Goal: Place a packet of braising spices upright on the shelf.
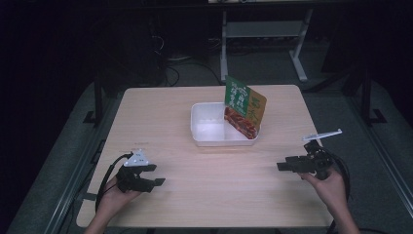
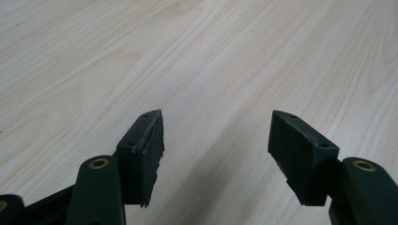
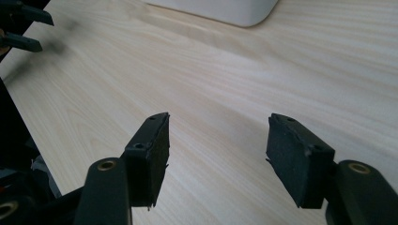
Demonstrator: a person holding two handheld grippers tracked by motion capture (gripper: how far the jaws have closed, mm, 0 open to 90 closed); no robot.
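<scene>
While both hands sit low near the table's (image 1: 160, 122) front edge, the left gripper (image 1: 155, 174) and right gripper (image 1: 283, 165) have jaws spread wide, holding nothing. Well ahead of the fingertips sits a white tray (image 1: 209, 127) with a snack packet (image 1: 244, 107) leaning inside.

Pale wood-grain table (image 1: 209, 195) under both tongs, smooth and matt, with fine streaks running lengthwise. Beyond the tongs, glossy white plastic tray (image 1: 207, 139), its bare floor catching light. Printed snack packet (image 1: 245, 108) standing in it, shiny foil-like film in green, orange and red. Left gripper (image 2: 216, 143): matt black plastic arms with brass-coloured rivets; dull ribbed rubbery pads (image 2: 295, 152), chipped rough along the edges. Right gripper (image 3: 218, 147): the same matt black, pads (image 3: 293, 157) faintly grainy and worn at the corners.
</scene>
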